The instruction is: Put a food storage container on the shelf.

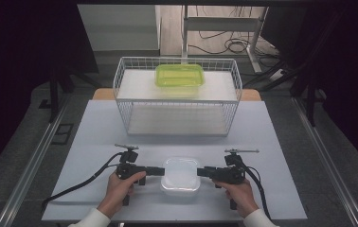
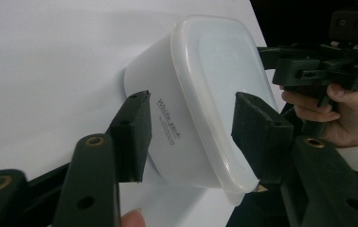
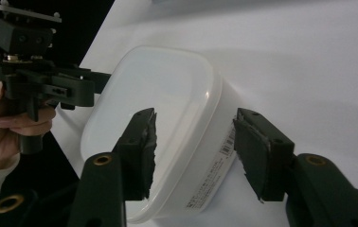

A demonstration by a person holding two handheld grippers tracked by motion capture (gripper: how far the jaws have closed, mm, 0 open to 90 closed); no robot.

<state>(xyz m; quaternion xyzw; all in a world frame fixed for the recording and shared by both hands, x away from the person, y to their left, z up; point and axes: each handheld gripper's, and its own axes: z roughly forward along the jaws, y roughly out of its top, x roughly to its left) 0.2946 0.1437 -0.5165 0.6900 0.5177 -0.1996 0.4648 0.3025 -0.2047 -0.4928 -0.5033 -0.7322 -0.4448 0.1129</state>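
White table, lidded white tub between both spread tongs, green box in wire basket

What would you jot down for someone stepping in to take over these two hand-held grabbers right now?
Left gripper: open, jaws straddling the left end of the white box, one above the lid, one beside the wall.
Right gripper: open, straddling the right end the same way.
The white box sits lidded on the table at the near edge. A green box rests on top of the wire rack behind.
Done: both grippers lined up.
Left: close on the box and probably lift it; where it goes is unclear.
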